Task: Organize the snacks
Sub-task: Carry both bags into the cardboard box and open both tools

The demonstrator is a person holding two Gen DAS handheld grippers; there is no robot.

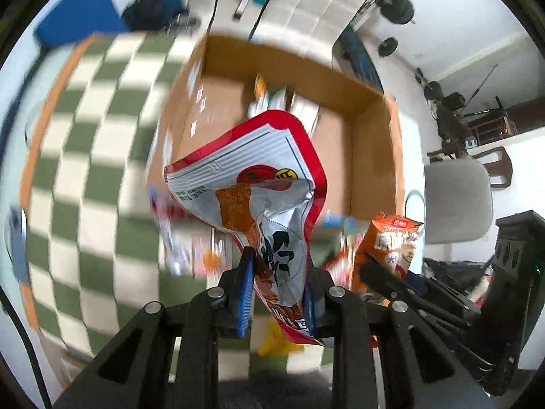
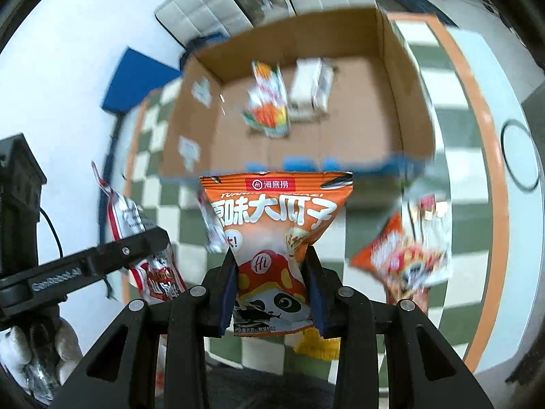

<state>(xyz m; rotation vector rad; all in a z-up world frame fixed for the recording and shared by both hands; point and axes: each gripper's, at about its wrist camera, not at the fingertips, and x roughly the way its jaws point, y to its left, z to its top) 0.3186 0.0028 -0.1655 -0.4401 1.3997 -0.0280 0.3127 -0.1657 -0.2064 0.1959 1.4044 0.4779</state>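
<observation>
My left gripper (image 1: 277, 272) is shut on a red and silver snack bag (image 1: 259, 184) and holds it in the air in front of an open cardboard box (image 1: 371, 156). My right gripper (image 2: 270, 272) is shut on an orange sunflower-seed bag (image 2: 276, 211), also held up before the same box (image 2: 402, 102). The right gripper and its orange bag (image 1: 391, 245) show at the lower right of the left wrist view. The left gripper and its red bag (image 2: 143, 238) show at the left of the right wrist view. The box holds a colourful packet (image 2: 267, 102) and a white carton (image 2: 311, 85).
The box stands on a green and white checked mat (image 1: 88, 156) with an orange border. Several loose snack packets (image 2: 408, 248) lie on the mat in front of the box. A grey chair (image 1: 456, 201) stands at the right. A blue cushion (image 1: 78, 13) lies beyond the mat.
</observation>
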